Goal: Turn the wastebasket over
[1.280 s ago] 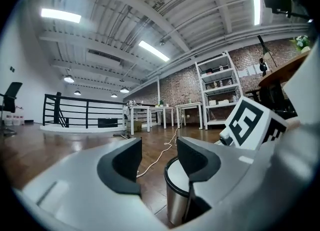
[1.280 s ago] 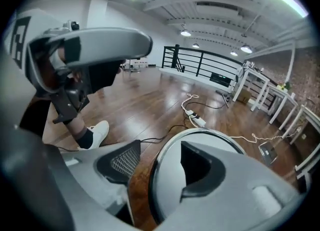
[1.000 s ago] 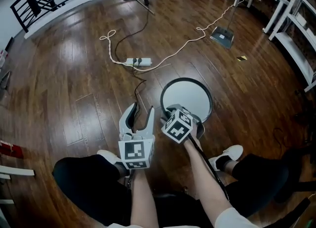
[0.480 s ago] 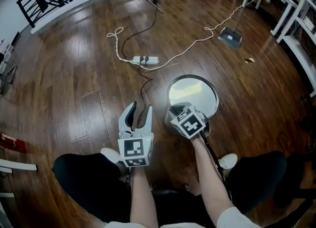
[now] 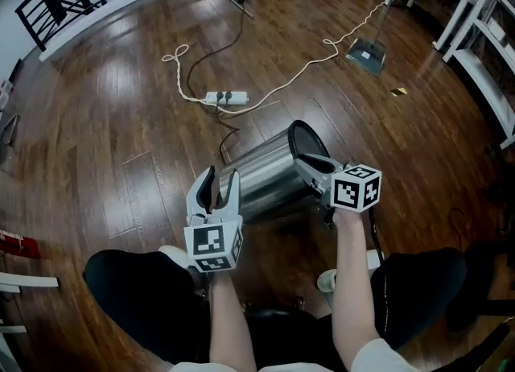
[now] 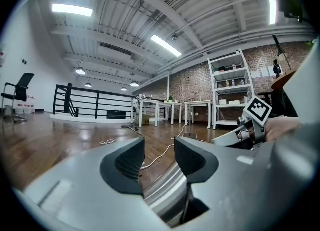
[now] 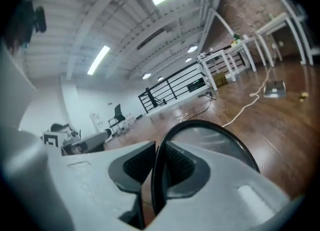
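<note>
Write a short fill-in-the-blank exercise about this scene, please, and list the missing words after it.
1. The right gripper, its jaws closing, pinches the wastebasket by its black ____.
2. The wastebasket is not upright: it is tipped over toward its ____.
3. Beyond the wastebasket, a white power strip lies on the wooden ____.

Missing words: rim; side; floor.

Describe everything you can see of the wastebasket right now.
The wastebasket is a shiny metal cylinder with a black rim at one end. It lies tipped nearly sideways over the wood floor, rimmed end away from the person. The right gripper pinches that rim, jaws closing; the left gripper, jaws apart but closing, is at its other end.
</note>
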Demonstrator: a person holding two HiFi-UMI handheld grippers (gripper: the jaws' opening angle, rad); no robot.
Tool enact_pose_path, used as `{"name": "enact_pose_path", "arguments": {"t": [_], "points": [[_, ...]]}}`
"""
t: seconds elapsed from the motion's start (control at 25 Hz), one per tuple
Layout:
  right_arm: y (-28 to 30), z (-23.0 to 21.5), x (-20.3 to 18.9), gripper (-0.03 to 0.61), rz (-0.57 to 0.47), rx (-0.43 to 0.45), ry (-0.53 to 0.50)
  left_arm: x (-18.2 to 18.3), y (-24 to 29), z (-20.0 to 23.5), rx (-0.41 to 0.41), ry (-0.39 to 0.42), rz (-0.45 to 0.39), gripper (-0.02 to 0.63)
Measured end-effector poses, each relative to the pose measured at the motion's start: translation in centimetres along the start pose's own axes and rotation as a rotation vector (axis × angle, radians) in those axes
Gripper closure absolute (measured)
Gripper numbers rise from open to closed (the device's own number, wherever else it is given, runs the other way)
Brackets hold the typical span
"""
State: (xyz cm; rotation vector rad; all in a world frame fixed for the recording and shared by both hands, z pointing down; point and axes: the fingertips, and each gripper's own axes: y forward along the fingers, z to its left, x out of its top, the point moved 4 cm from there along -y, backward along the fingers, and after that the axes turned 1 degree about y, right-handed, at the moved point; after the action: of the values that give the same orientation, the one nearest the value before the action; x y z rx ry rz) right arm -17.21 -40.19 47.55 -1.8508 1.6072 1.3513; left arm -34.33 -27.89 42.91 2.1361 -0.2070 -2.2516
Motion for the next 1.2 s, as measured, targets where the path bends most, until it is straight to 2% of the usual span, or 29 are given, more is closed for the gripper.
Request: {"name": "enact_pose_path", "arguments": {"t": [0.08, 0.16, 0.36, 0.48, 0.68, 0.84, 0.96, 1.0, 1.12, 1.2], "points": [[-1.8, -2.7, -1.1, 0.529, -0.066, -0.032, 0.104, -0.4, 0.2, -0.2, -0.005, -0.011, 0.012, 0.405], [-3.5, -5.6, -2.9, 0.531, -0.087, -0.093, 0.176, -0.9, 0.4, -0.4, -0.003, -0.022, 0.028, 0.405], [-6.2, -11.4, -9.5, 0.525, 0.060, -0.289, 0.258, -2.1, 1.4, -2.1, -0.036, -0.014, 0.064, 0.405], [-6.7, -11.6, -11.1, 0.529, 0.015, -0.272, 0.319, -3.1, 1.6, -2.9, -0.063, 0.007, 0.097, 0.405], [-6.4, -11.6, -10.8, 0.522, 0.064, -0.289, 0.239, -6.2, 1.6, -1.9, -0.038, -0.001, 0.177, 0.405], [-6.2, -12.1, -11.2, 0.518, 0.023, -0.292, 0.253, -9.4, 2.2, -0.9, -0.041, -0.029, 0.264, 0.405], [-5.5, -12.1, -10.8, 0.518, 0.015, -0.298, 0.180, -12.1, 2.4, 0.1, -0.013, -0.069, 0.322, 0.389], [-5.4, -11.9, -10.7, 0.518, 0.035, -0.309, 0.135, -13.1, 2.5, 0.4, -0.005, -0.090, 0.345, 0.367], [-5.0, -10.8, -9.7, 0.498, 0.081, -0.355, 0.016, -15.4, 2.6, 1.5, 0.005, -0.162, 0.410, 0.244], [-5.4, -10.5, -8.7, 0.431, 0.070, -0.390, -0.007, -15.9, 2.9, 1.7, 0.001, -0.210, 0.425, 0.221]]}}
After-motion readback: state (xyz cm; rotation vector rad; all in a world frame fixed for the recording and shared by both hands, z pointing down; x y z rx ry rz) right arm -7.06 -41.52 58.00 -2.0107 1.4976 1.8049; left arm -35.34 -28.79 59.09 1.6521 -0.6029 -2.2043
